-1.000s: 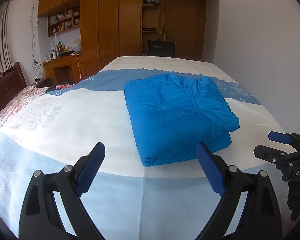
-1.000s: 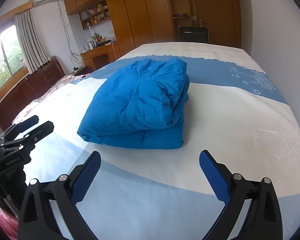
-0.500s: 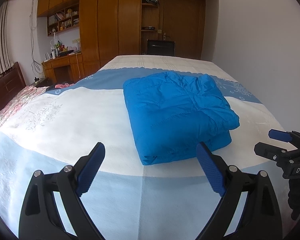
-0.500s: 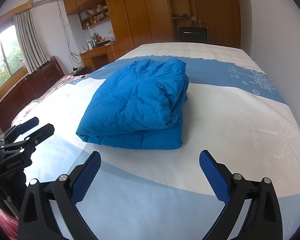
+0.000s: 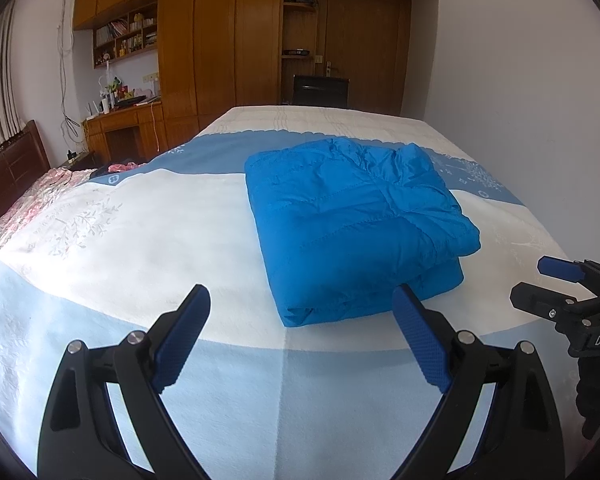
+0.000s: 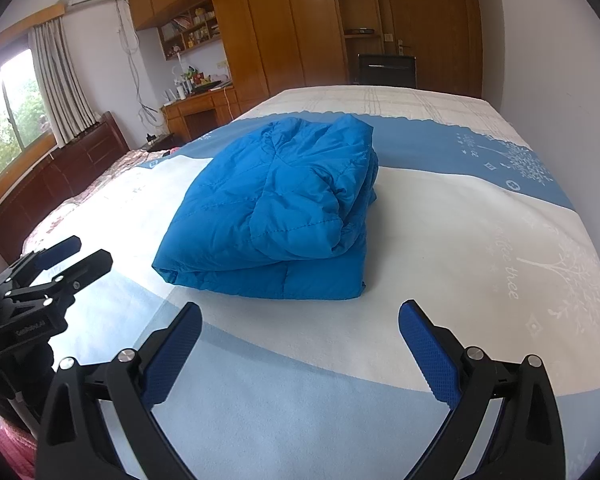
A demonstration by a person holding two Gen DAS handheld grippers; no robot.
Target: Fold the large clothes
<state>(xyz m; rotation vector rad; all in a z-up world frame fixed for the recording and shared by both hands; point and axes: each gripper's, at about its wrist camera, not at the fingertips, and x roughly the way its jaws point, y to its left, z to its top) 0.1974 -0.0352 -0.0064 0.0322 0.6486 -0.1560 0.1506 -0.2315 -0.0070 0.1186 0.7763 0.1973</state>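
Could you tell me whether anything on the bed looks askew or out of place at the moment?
Nothing stands out. The puffy blue quilted jacket lies folded in a compact bundle on the blue-and-white bedspread; both tongs are open and clear of it.

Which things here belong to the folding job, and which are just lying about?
Part of the job:
- blue padded jacket, folded into a bundle on the bed
- left gripper, open, holding nothing
- right gripper, open, holding nothing

Just lying about:
- pink floral bedding at the bed's left edge
- desk with clutter
- black chair beyond the bed
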